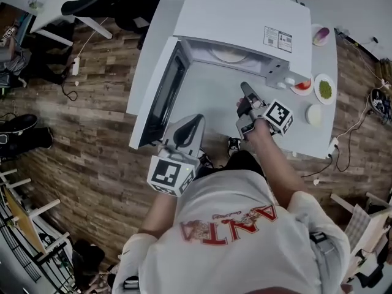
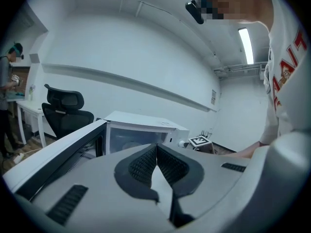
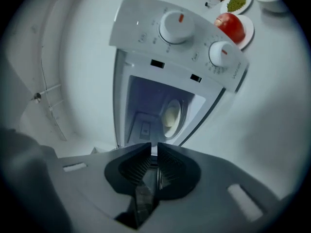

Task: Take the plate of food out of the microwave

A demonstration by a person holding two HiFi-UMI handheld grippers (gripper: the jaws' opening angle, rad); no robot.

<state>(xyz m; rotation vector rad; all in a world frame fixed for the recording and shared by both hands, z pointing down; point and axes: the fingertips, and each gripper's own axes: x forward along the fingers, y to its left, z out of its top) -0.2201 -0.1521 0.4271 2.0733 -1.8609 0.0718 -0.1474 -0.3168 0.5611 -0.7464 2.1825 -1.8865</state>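
Note:
The white microwave (image 1: pixel 245 17) stands on the table with its door (image 1: pixel 160 94) swung wide open to the left. Inside, a pale plate of food (image 1: pixel 229 55) lies on the floor of the cavity; the right gripper view shows the same plate (image 3: pixel 171 115) deep in the cavity. My right gripper (image 1: pixel 245 87) hovers just in front of the opening, pointing in, jaws shut and empty (image 3: pixel 154 149). My left gripper (image 1: pixel 197 119) sits by the near end of the open door, shut on nothing (image 2: pixel 156 147).
Right of the microwave stand a plate with a tomato (image 1: pixel 302 86), a plate of green food (image 1: pixel 324 89), a small white dish (image 1: pixel 313 114) and a plate with something purple (image 1: pixel 321 35). A black office chair (image 2: pixel 65 110) and a person (image 2: pixel 9 81) are far left.

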